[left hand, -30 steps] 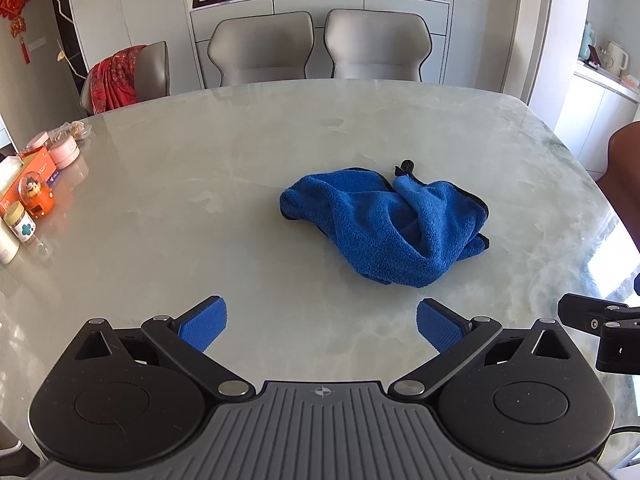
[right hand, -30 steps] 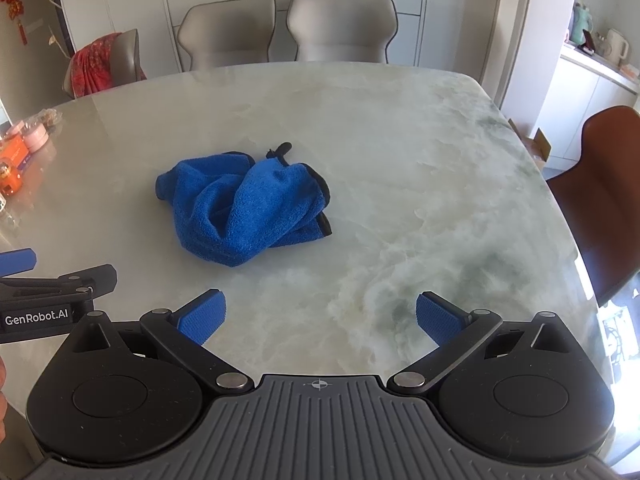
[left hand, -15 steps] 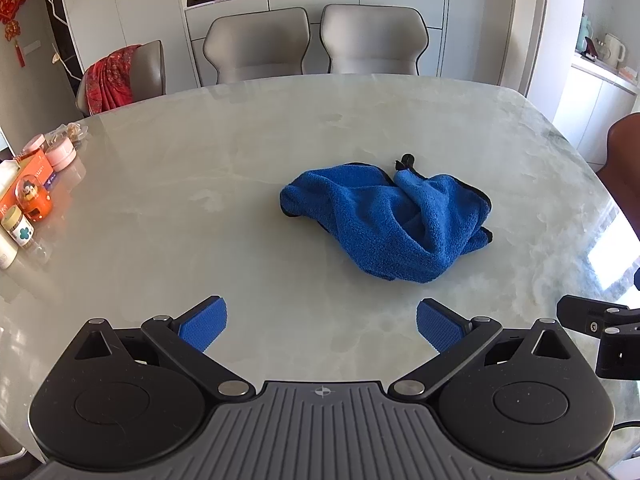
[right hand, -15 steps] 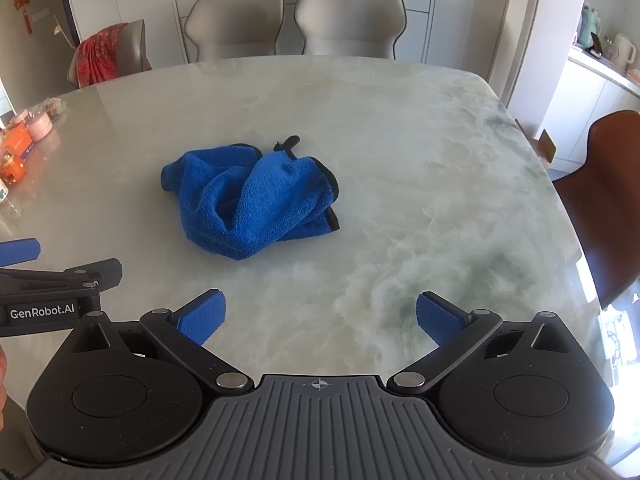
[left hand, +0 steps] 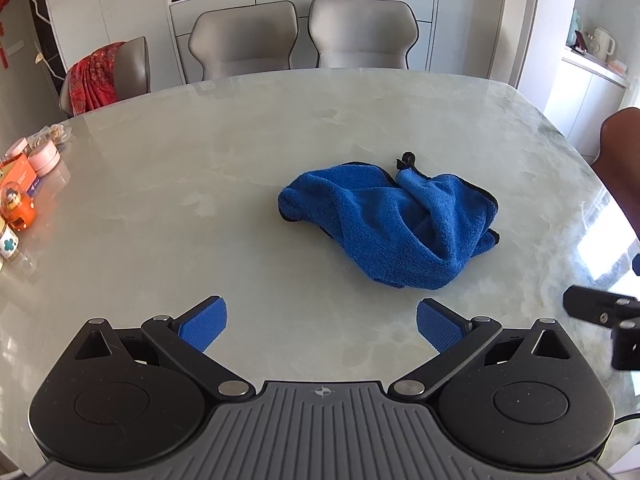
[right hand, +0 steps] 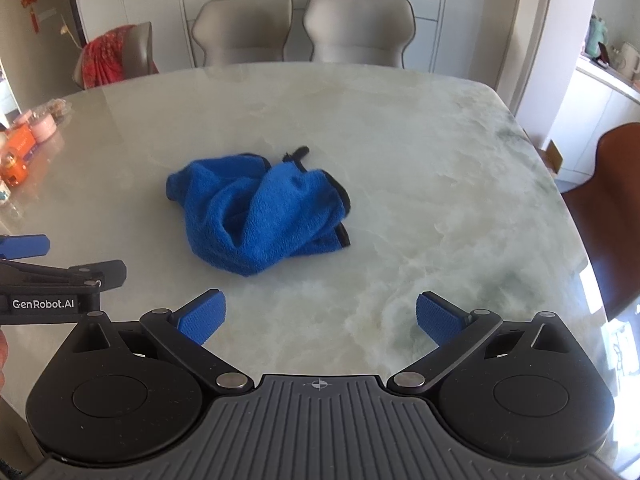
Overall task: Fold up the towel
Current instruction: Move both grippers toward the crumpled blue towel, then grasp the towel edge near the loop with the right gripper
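Note:
A crumpled blue towel with a black hanging loop at its far edge lies in a heap on the marble table. It also shows in the right wrist view. My left gripper is open and empty, hovering above the table short of the towel's near edge. My right gripper is open and empty, short of the towel and to its right. The left gripper's side shows at the left edge of the right wrist view.
Small jars, an orange toy and boxes stand at the table's left edge. Two grey chairs stand at the far side, one with a red cloth at the far left. A brown chair stands at the right.
Both grippers have risen and pulled back slightly, so the towel sits a little lower and closer in each view. The towel has not moved. Both jaws stay open.

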The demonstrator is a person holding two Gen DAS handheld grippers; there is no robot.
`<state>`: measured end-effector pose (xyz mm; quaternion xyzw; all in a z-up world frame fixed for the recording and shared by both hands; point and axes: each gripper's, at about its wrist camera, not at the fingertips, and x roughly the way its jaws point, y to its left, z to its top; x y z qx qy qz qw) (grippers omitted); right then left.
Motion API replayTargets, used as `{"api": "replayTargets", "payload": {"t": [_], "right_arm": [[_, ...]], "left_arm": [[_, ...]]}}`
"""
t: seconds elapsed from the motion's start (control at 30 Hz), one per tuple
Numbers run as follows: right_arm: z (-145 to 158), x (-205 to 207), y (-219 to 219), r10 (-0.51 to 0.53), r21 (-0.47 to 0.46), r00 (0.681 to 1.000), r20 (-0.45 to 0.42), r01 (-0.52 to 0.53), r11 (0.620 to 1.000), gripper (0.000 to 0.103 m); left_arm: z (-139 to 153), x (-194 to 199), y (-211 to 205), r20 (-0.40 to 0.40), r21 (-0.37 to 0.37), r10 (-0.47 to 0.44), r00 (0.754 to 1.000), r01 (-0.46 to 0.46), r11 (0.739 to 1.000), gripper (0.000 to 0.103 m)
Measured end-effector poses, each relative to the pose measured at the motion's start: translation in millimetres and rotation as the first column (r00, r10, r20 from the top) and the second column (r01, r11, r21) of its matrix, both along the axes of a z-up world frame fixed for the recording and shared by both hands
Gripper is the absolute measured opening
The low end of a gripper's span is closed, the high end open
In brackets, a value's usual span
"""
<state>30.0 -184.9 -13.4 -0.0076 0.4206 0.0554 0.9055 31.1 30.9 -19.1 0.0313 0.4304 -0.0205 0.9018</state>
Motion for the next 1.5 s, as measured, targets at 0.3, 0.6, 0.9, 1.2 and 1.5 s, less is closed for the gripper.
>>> {"api": "replayTargets", "payload": {"t": [0.3, 0.6, 0.9, 1.2, 1.5], "right_arm": [[1, 38, -9, 0.073, 0.010, 0.994, 0.079, -0.074, 0.997, 0.087], [-16, 86, -25, 0.138, 0.080, 0.990, 0.042, -0.141, 0.987, 0.060], [-59, 128, -40, 0.138, 0.140, 0.989, -0.045, -0.130, 0.982, 0.030], [-90, 169, -43, 0.157, 0.158, 0.982, -0.103, -0.140, 0.978, 0.031], [-83, 171, -40, 0.264, 0.226, 0.964, -0.024, -0.252, 0.941, 0.006]], "left_arm": [[4, 33, 21, 0.008, -0.007, -0.036, 0.999, 0.036, 0.999, 0.103], [1, 63, 15, 0.020, -0.038, -0.097, 0.995, 0.097, 0.995, 0.103], [-21, 86, 5, -0.050, -0.058, -0.101, 0.994, 0.099, 0.993, 0.103], [-38, 102, -1, -0.099, -0.047, -0.093, 0.991, 0.089, 0.995, 0.103], [-43, 115, 2, -0.116, -0.028, -0.085, 0.990, 0.082, 0.996, 0.103]]}}
